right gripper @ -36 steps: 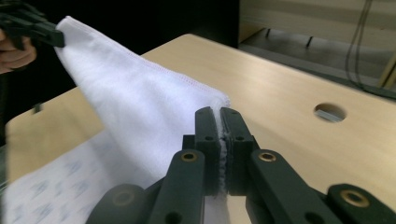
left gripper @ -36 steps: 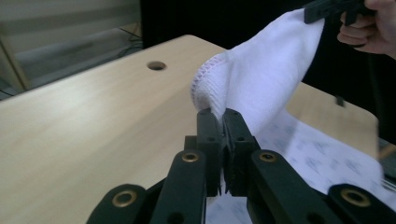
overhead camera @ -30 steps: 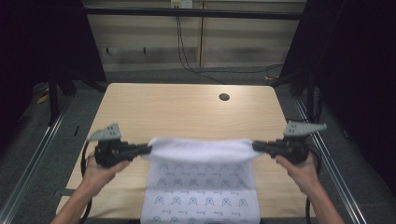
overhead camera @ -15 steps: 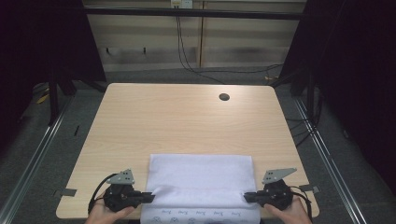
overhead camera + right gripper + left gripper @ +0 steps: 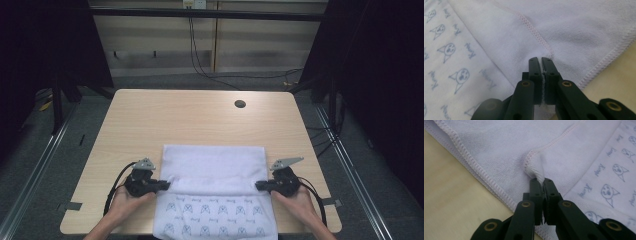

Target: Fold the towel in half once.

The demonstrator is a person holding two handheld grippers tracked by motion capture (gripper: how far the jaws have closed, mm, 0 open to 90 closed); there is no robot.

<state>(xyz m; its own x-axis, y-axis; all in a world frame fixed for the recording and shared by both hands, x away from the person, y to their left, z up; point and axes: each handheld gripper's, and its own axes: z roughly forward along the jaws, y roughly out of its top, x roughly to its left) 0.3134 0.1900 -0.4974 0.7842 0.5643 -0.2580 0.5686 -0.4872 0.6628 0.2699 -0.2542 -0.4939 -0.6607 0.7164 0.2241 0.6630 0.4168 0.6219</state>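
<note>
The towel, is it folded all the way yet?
Not quite. The towel has one fold laid over, hiding part of its printed side. The left gripper and right gripper each pinch a corner of the folded edge. Letting go and more folding look left.

The only lettering in view stands on the towel (image 5: 215,192): its printed side carries a repeating pale blue pattern of small cartoon animal heads with pointed ears, each paired with a short handwritten-style word. In the left gripper view the word recurs beside each head on the towel (image 5: 599,160) but is slanted and too soft to read with certainty. The right gripper view shows the same print on the towel (image 5: 456,50), likewise not legible. From the high view the pattern is too small to read. No brand, number or sign is legible elsewhere.
</note>
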